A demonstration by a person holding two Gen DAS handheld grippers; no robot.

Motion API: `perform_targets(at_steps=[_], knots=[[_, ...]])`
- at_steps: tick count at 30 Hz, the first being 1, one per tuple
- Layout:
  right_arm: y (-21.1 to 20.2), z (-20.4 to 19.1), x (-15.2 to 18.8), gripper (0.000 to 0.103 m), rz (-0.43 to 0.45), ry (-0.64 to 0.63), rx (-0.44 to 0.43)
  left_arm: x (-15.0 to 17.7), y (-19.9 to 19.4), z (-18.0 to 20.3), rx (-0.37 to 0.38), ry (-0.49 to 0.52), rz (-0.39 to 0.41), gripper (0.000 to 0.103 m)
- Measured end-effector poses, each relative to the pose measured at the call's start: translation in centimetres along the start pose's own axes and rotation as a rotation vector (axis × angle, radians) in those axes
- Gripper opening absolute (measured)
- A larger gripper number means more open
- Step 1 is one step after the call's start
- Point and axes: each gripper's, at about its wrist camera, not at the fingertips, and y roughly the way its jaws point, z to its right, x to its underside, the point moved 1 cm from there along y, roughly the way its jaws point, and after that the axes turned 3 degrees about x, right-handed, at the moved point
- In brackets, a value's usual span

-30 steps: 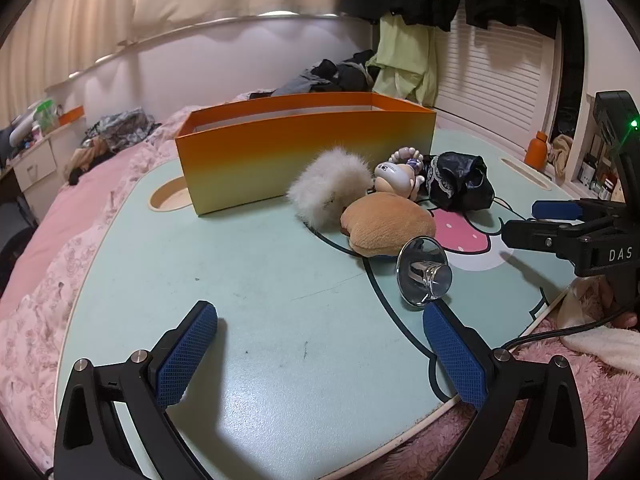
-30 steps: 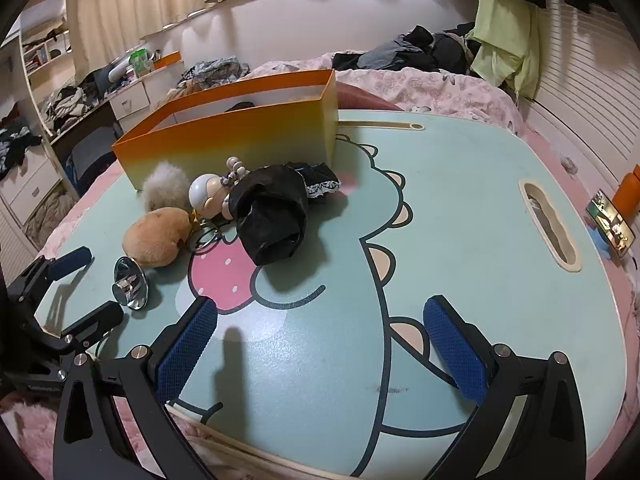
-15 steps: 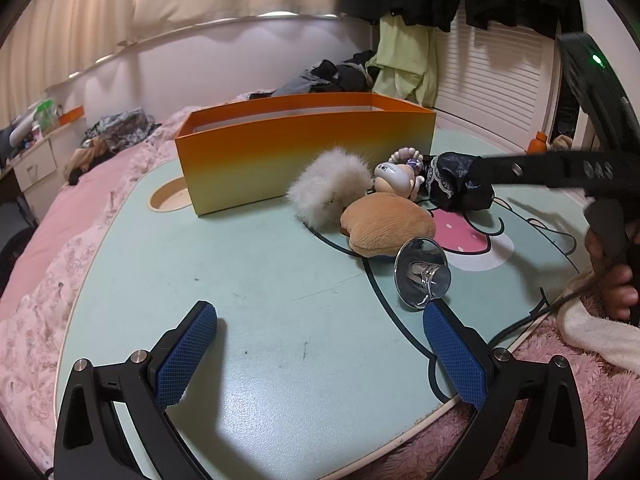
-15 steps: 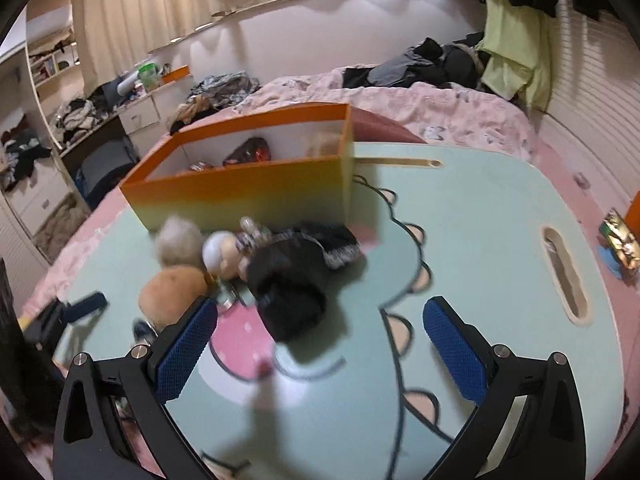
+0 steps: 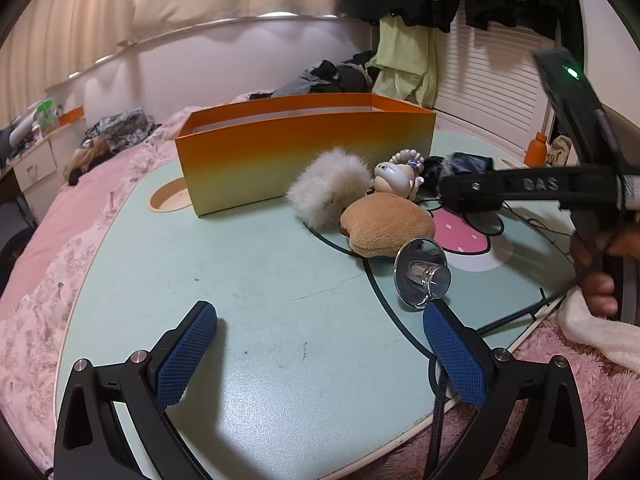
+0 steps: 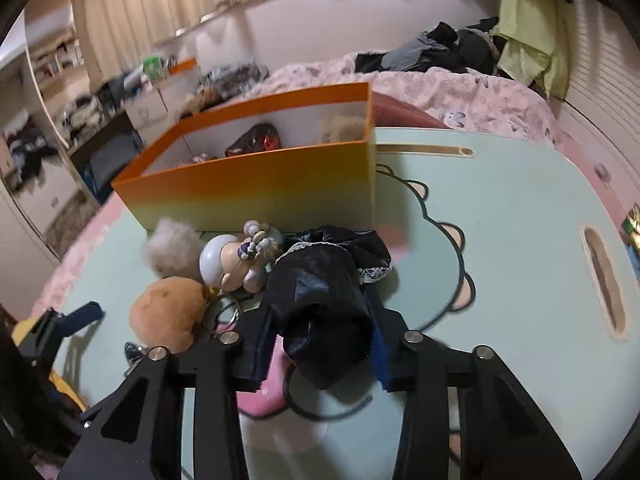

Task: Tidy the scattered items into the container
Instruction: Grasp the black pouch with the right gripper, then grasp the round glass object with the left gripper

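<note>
The black pouch [image 6: 324,304], a glossy crinkled thing with a strip of white lace at its far end, lies on the mint-green table [image 6: 512,216]. Its long axis runs from the right gripper [image 6: 320,344] away toward the orange box [image 6: 256,192]; the rounded, bunched end points back at the gripper and the lace-trimmed end points to the box's near right corner. The right gripper's jaws have just been closing and now sit on either side of the pouch's near end, the blue pads pressing its flanks.

Just left of the pouch, touching it, lies a small hard figurine [image 6: 236,260] with a smooth white head and beaded bits. Left again sit a white fluffy pompom [image 6: 172,248] and a tan plush pad [image 6: 168,316], soft and rounded, crowded together between the pouch and the box wall. A clear suction cup [image 5: 422,276] with a shiny metal centre stands tilted nearer the table's edge.

The box is long and rectangular, card-like, orange fading to yellow; inside it I can make out a red shiny item [image 6: 254,144] and something fuzzy [image 6: 344,128].

The left gripper [image 5: 320,344] hangs low over bare table, jaws wide apart, holding nothing.
</note>
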Motion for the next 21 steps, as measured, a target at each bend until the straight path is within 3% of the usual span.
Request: perform_targets(at_steps=[8,14,16,21], knots=[[-4.5,0.1,1.1,0.038,0.232,0.025,-0.036,-0.3,-0.7,1.5,0.000,0.064,0.034,0.102],[-6.3,-0.7,1.4,0.038,0.329,-0.011,-0.059,-2.7,-0.9,3.0,0.093,0.109,0.051,0.102],[-6.1,-0.7,1.2,0.038,0.323,-0.008,-0.068,-3.6,-0.3,3.4,0.096,0.106,0.035,0.098],[-5.7,0.3,1.3,0.038,0.309,0.028,-0.084,-4.5,1.7,4.2,0.106,0.119,-0.031,0.076]])
